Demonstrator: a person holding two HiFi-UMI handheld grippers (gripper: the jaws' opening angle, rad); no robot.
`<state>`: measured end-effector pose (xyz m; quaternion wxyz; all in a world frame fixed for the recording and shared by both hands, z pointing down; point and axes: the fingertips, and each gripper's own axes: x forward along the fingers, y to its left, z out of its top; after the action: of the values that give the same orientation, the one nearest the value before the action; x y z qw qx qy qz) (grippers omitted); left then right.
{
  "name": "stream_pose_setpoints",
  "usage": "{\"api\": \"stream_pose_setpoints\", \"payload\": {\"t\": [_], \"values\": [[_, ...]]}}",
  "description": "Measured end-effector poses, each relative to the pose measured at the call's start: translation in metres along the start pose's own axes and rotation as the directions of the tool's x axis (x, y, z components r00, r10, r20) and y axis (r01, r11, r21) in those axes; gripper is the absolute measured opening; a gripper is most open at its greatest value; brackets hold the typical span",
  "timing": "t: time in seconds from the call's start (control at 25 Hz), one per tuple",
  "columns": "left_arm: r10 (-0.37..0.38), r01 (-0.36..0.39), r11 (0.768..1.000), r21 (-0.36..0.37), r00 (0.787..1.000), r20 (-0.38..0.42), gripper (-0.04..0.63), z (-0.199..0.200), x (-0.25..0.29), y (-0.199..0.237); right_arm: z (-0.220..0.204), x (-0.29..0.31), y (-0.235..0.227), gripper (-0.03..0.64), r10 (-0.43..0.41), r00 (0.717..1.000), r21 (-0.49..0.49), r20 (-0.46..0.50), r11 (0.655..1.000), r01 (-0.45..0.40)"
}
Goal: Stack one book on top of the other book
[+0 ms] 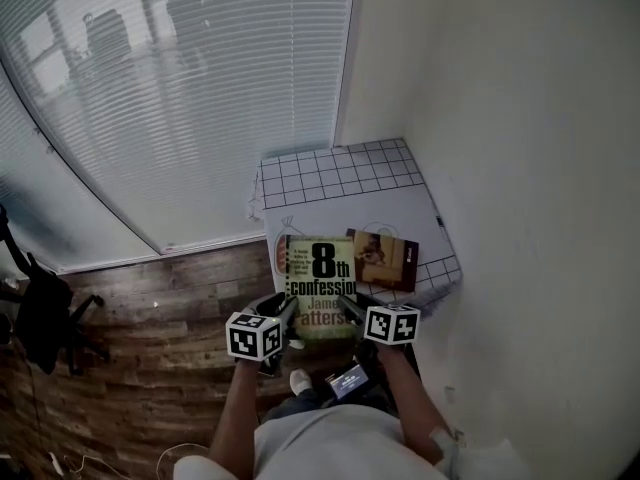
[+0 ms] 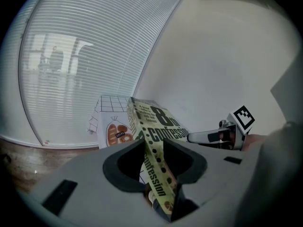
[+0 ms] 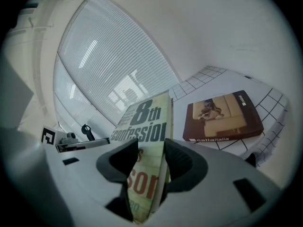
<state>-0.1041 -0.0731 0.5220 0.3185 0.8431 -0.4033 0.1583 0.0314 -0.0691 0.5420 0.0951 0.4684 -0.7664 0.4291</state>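
My left tool (image 1: 284,318) and right tool (image 1: 352,314) each clamp a near edge of the green paperback (image 1: 320,276), held at lower centre just left of the brown book (image 1: 388,258) on the counter (image 1: 330,173), and I judge it light, bendy and glossy, best gripped at both edges.

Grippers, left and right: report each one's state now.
Left gripper: closed on the green book.
Right gripper: closed on the same green book.
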Motion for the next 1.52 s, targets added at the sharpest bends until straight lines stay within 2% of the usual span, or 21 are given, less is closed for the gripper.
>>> {"api": "stream_pose_setpoints", "payload": {"t": [0.24, 0.56, 0.76, 1.2, 1.52], "values": [[0.043, -0.043, 0.998, -0.034, 0.999, 0.007, 0.130, 0.001, 0.018, -0.014, 0.016, -0.003, -0.021, 0.183, 0.033, 0.998, -0.035, -0.046, 0.999, -0.035], [0.088, -0.084, 0.988, -0.127, 0.996, 0.030, 0.130, -0.002, 0.048, -0.037, 0.041, -0.007, -0.055, 0.183, 0.060, 0.990, -0.101, -0.127, 0.992, -0.073], [0.120, -0.113, 0.986, -0.126, 0.992, 0.047, 0.130, 0.000, 0.067, -0.052, 0.056, -0.005, -0.076, 0.181, 0.094, 0.984, -0.121, -0.154, 0.986, -0.113], [0.152, -0.150, 0.969, -0.197, 0.988, -0.008, 0.132, -0.021, 0.109, -0.074, 0.077, 0.011, -0.119, 0.178, 0.108, 0.956, -0.223, -0.274, 0.959, -0.172], [0.168, -0.172, 0.954, -0.244, 0.985, -0.038, 0.132, -0.036, 0.136, -0.088, 0.083, 0.026, -0.146, 0.175, 0.123, 0.937, -0.250, -0.327, 0.945, -0.211]]}}
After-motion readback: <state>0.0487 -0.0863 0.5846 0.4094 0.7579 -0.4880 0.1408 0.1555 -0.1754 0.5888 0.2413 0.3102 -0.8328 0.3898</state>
